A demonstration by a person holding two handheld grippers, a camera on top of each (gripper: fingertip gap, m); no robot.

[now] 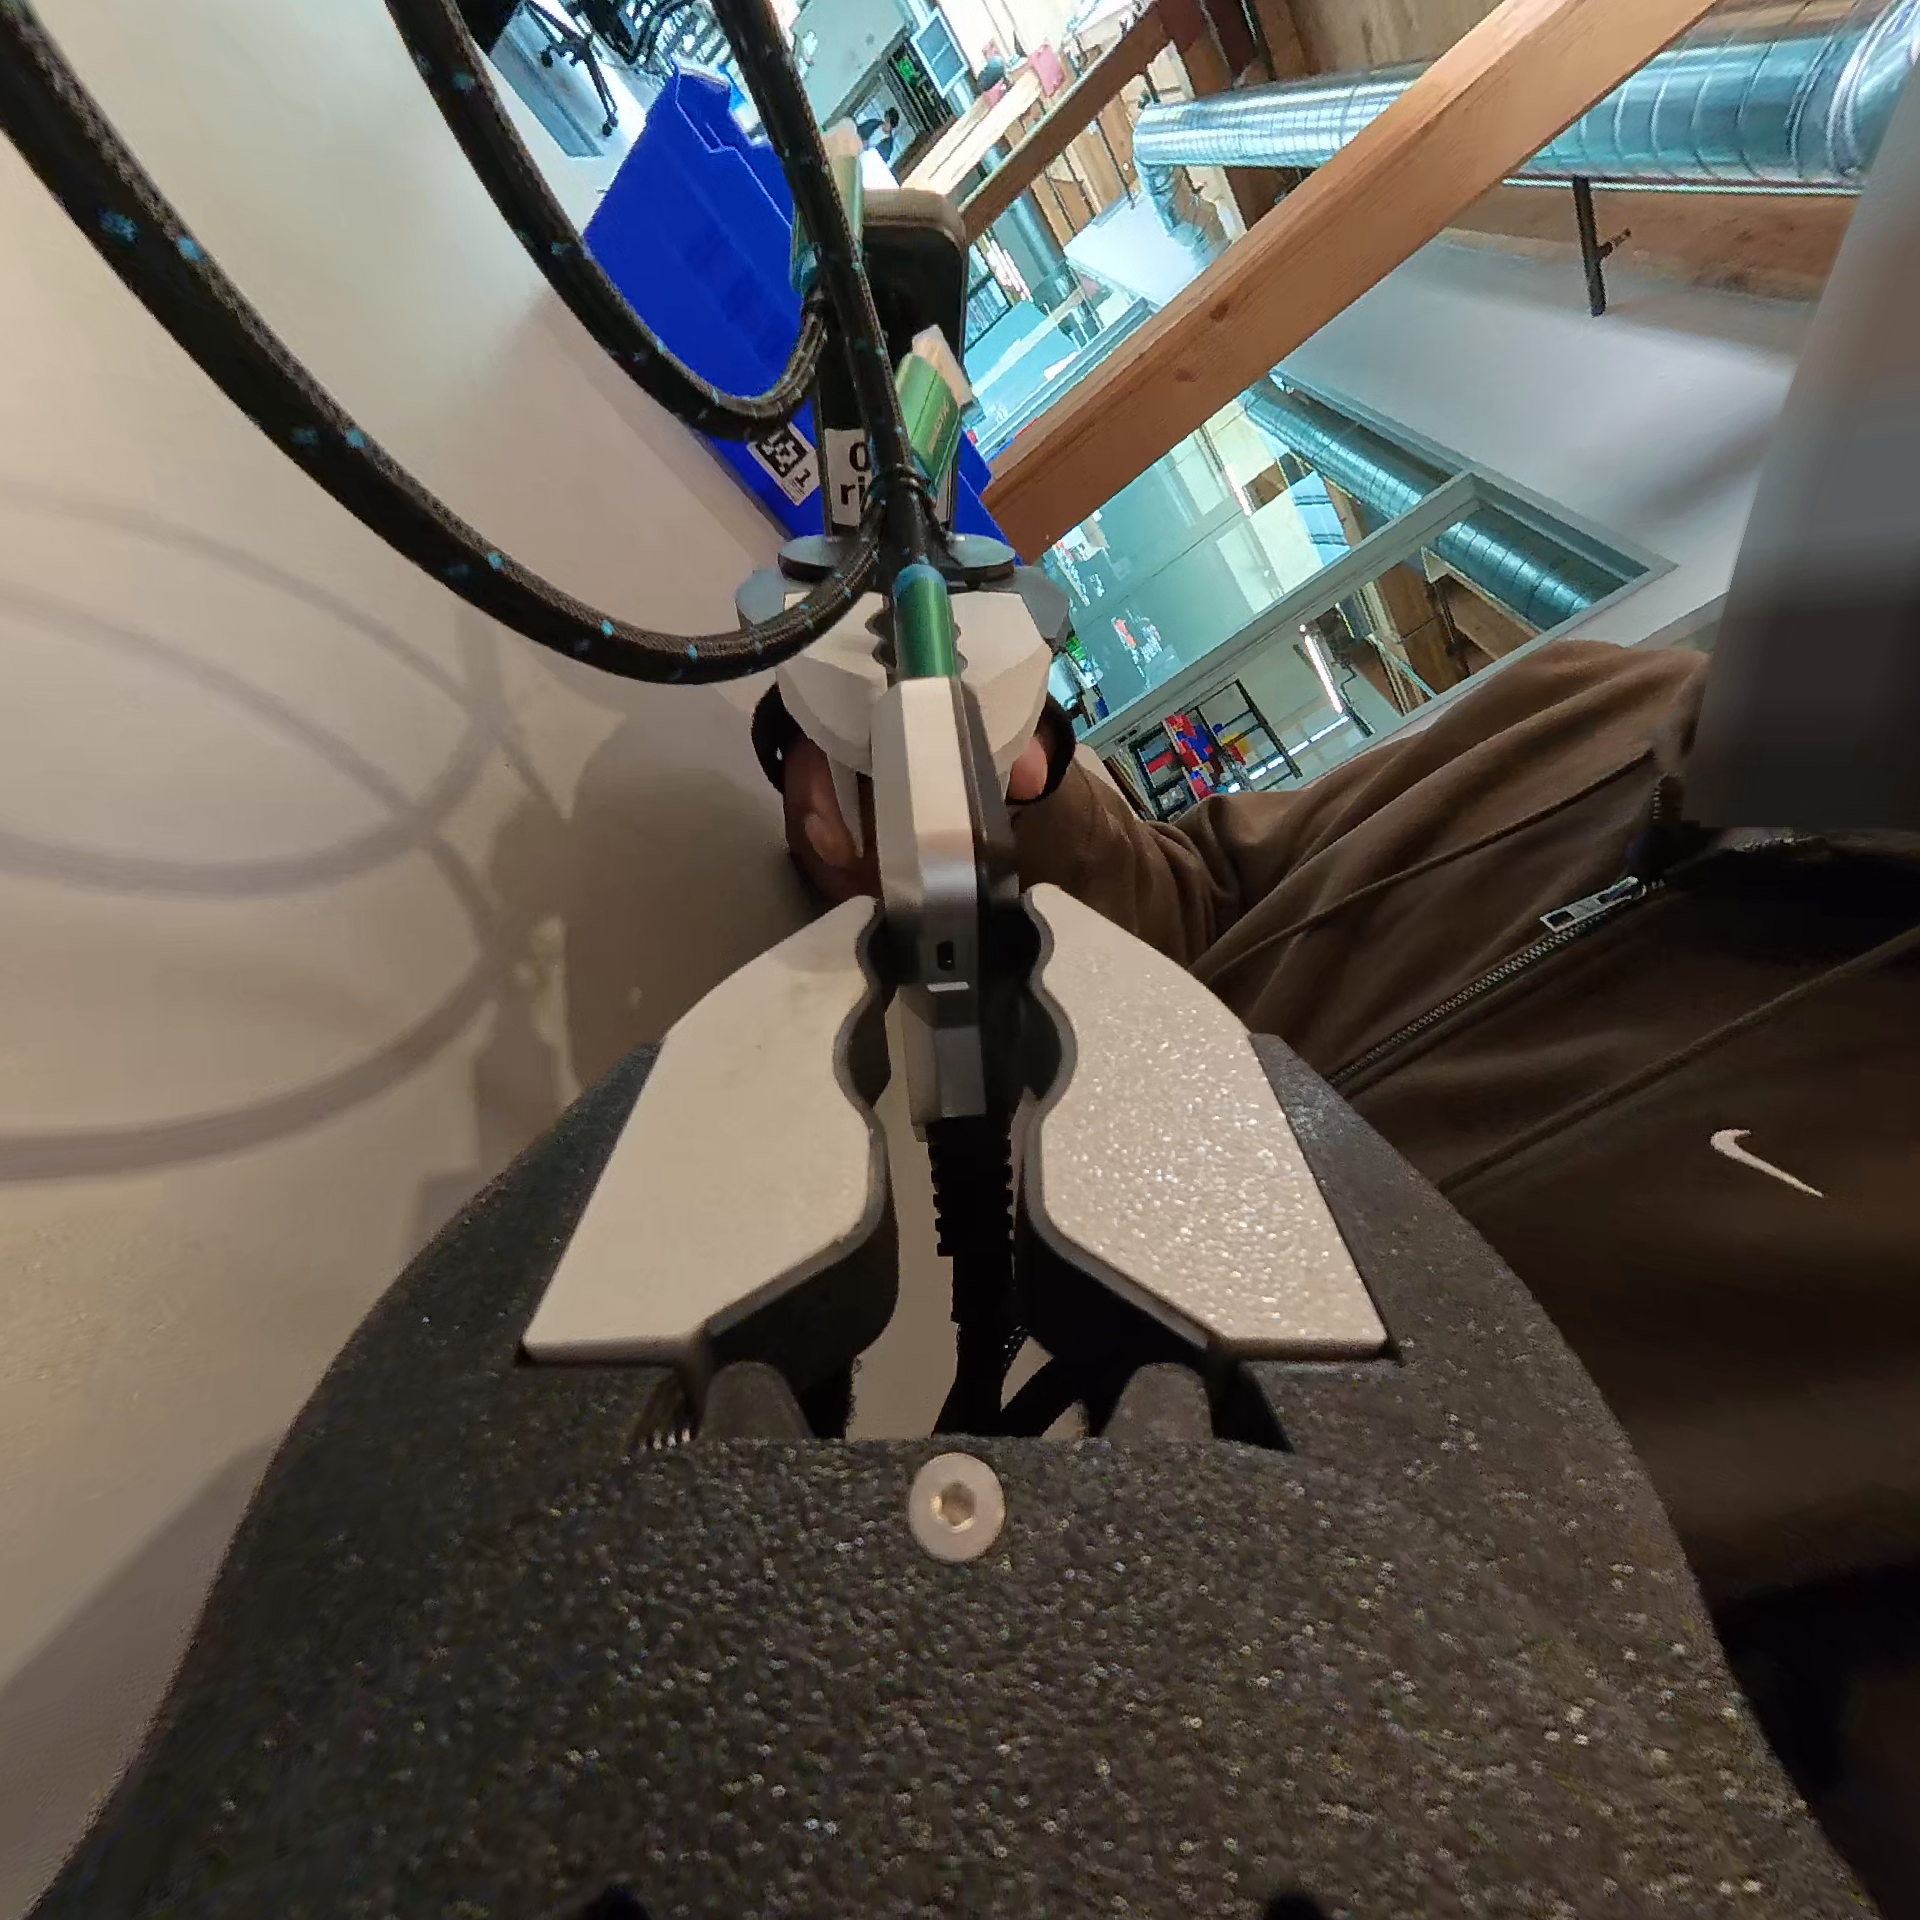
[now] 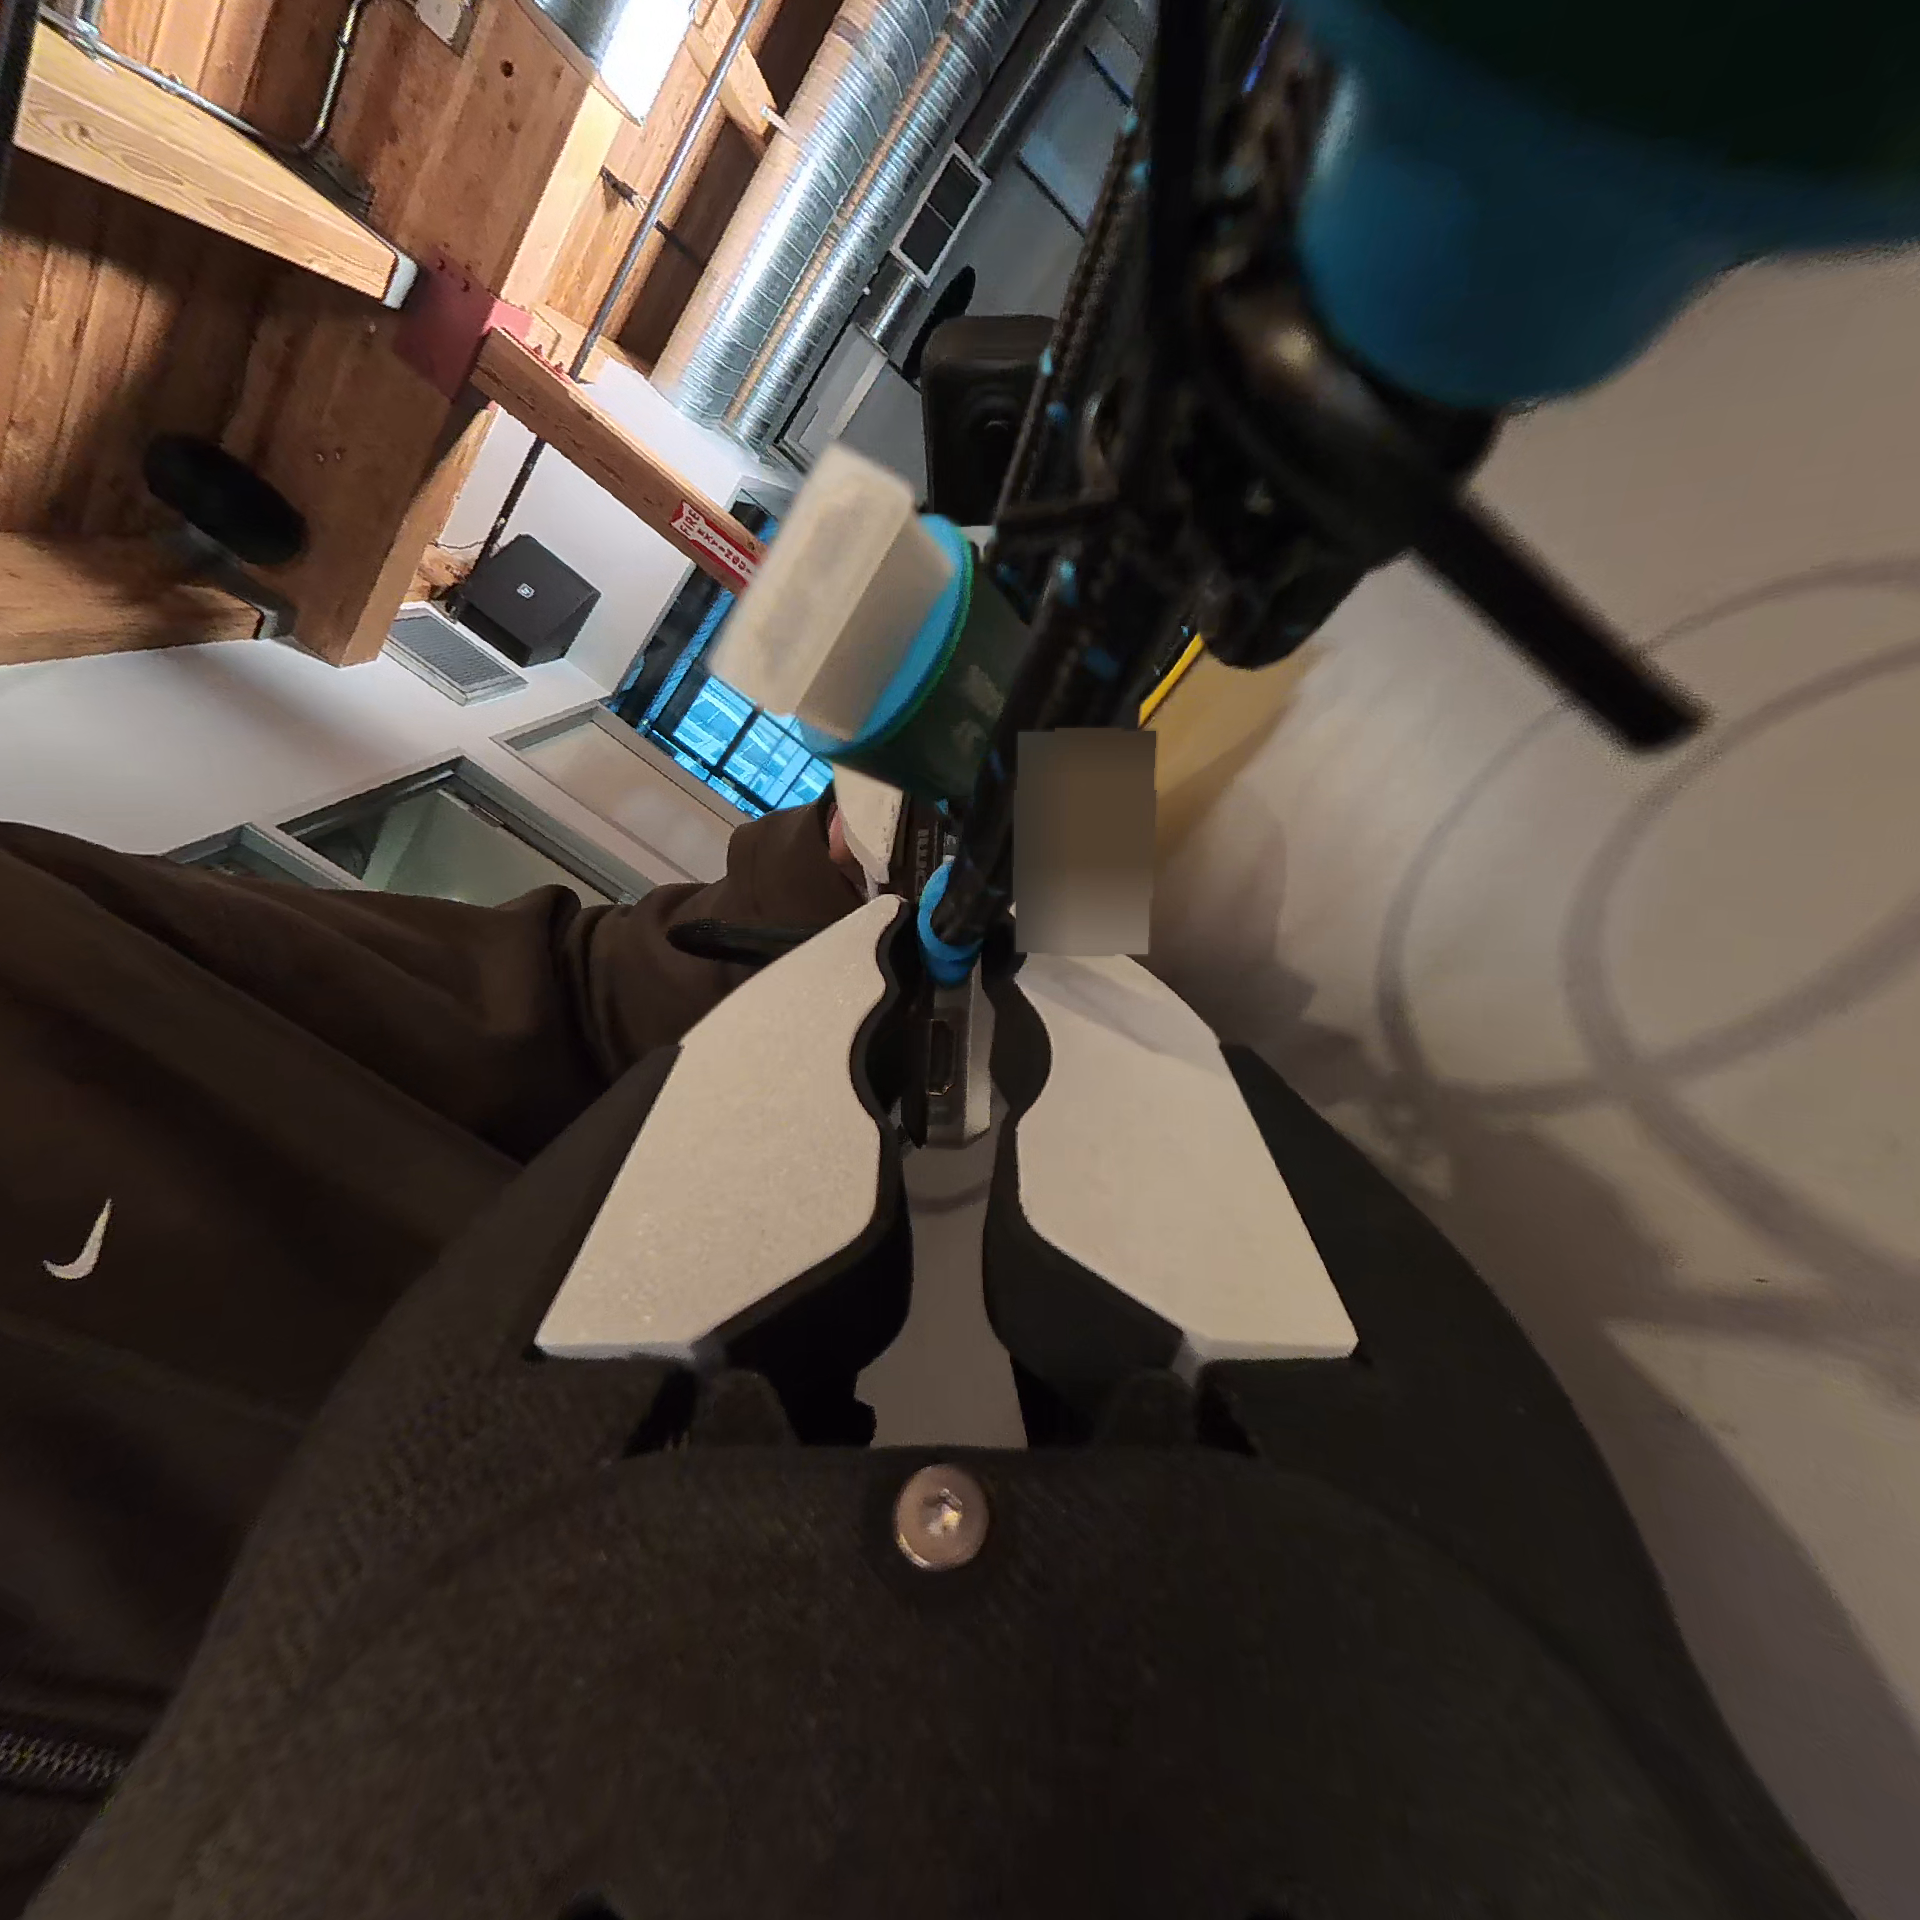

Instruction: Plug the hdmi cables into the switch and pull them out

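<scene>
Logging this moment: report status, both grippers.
Left gripper clamped on slim grey adapter. Right gripper clamped on its other end. Black braided cables looped overhead.

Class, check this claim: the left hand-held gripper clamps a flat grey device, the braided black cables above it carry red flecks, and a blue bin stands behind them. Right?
Not quite. In the left wrist view the braided black cables carry blue flecks, not red. The rest holds: the left hand-held gripper clamps a flat grey device, and a blue bin stands behind.
</scene>
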